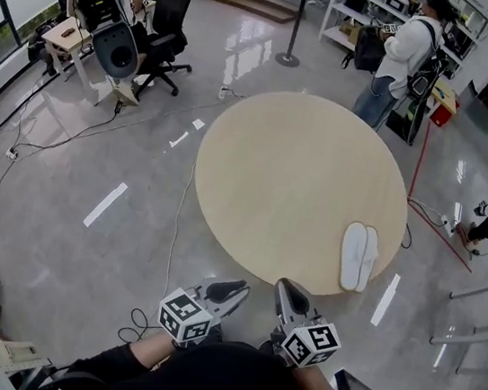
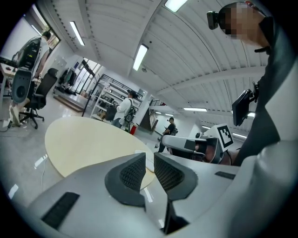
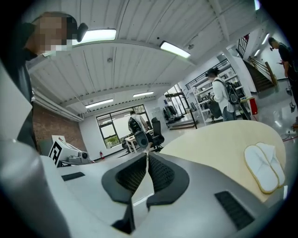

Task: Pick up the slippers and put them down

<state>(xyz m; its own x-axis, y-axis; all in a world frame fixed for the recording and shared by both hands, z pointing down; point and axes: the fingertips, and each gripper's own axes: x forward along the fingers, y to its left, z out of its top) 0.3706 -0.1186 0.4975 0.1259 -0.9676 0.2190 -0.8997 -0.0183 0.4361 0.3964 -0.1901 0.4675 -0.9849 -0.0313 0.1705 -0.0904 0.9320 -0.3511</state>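
The 2 flat white fabric slippers lie side by side, touching, on the round pale wooden table, near its front right edge. Both tools are held low by the person's body, off the table and well apart from the pair. The left gripper has its jaws only a thin slit apart, with nothing in it. The right gripper has its tips pressed together, empty.

This fits 2 stages alike: slippers waiting to be lifted, or slippers set down and let go. A further grasp would need wider jaws.
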